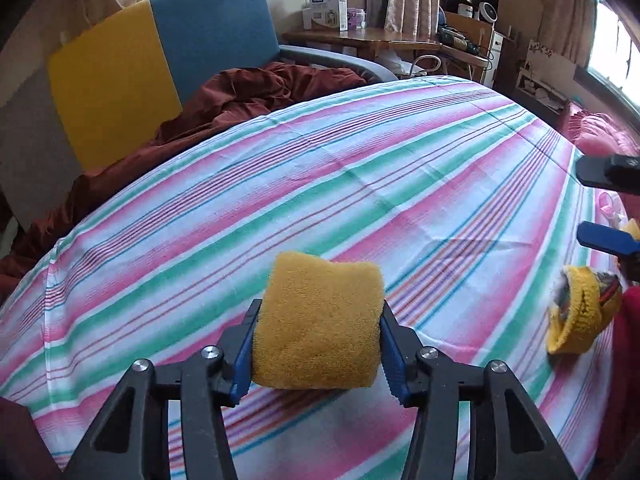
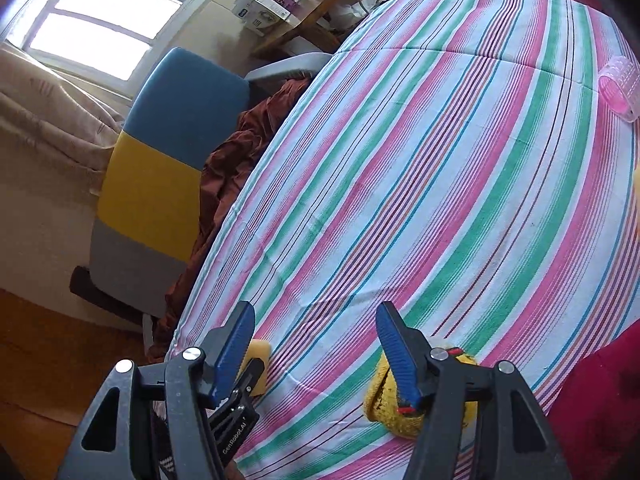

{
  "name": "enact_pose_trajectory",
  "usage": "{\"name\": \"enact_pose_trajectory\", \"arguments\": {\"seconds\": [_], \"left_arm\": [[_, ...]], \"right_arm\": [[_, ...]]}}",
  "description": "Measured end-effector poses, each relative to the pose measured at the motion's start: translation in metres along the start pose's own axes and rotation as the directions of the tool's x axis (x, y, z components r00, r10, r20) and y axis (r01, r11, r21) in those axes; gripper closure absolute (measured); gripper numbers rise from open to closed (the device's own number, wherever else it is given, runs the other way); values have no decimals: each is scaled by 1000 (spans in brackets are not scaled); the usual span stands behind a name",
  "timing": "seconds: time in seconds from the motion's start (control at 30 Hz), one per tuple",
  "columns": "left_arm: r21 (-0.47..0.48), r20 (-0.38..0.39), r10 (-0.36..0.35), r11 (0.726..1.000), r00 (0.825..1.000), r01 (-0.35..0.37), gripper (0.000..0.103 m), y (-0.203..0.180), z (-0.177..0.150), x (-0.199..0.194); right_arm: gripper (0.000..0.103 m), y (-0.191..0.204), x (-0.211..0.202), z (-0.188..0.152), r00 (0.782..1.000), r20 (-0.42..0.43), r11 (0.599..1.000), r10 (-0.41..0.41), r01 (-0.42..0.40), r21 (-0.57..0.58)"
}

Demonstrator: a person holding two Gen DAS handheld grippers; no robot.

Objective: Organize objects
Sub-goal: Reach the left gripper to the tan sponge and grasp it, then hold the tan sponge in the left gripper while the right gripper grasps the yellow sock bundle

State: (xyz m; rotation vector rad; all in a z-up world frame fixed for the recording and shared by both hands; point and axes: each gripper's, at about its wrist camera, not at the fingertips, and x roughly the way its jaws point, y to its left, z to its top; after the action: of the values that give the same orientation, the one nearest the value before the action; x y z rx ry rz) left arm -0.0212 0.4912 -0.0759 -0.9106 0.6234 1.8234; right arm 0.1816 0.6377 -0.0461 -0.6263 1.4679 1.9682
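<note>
Left claw is clamped on a folded mustard-yellow cloth, its blue pads pressing the cloth's two sides just above the striped sheet that covers the bed. From the left wrist view, the cloth sits near the bed's near edge, and the sheet's middle lies bare. Toward the right edge of the bed lies a small yellow knitted pouch, tipped on its side with its mouth toward the camera; something dark and multicoloured shows inside, too blurred to name. Beyond it, at the frame's right rim, the right claw reaches in with its fingers apart and nothing between them. A rumpled rust-brown blanket lies along the far left edge of the bed, against a blue and yellow headboard panel. From the right wrist view, the right claw stands at a middling width over bare sheet, gripping nothing. The yellow pouch lies just behind its right finger, partly hidden. The left claw shows behind the left finger with a sliver of the yellow cloth. A pink translucent plastic container rests near the far right edge of the bed; its contents cannot be made out.
</note>
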Motion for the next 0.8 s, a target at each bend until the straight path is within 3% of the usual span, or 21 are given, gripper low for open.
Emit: {"name": "enact_pose_trajectory", "arguments": {"seconds": [0.13, 0.43, 0.57, 0.63, 0.67, 0.8], "left_arm": [[-65, 22, -13, 998, 1000, 14, 50, -9, -32, -32], [-97, 84, 73, 993, 994, -65, 50, -18, -126, -91], [-129, 75, 73, 990, 994, -63, 50, -8, -141, -103], [-128, 70, 68, 990, 995, -58, 50, -6, -145, -105], [-121, 71, 71, 991, 995, -62, 50, -6, -146, -105], [-131, 80, 59, 990, 995, -48, 50, -4, -153, -113]], "right_arm": [[39, 1, 1, 0, 1000, 1, 1000, -10, 10, -5], [39, -6, -3, 2, 994, 44, 995, -98, 97, 24], [39, -9, -4, 1, 972, 73, 974, -224, 223, 30], [29, -9, 0, 0, 957, 64, 959, -282, 281, 16], [24, -7, 6, 0, 947, 46, 948, -317, 317, -4], [24, 9, 13, -6, 923, 6, 916, -385, 383, -118]]}}
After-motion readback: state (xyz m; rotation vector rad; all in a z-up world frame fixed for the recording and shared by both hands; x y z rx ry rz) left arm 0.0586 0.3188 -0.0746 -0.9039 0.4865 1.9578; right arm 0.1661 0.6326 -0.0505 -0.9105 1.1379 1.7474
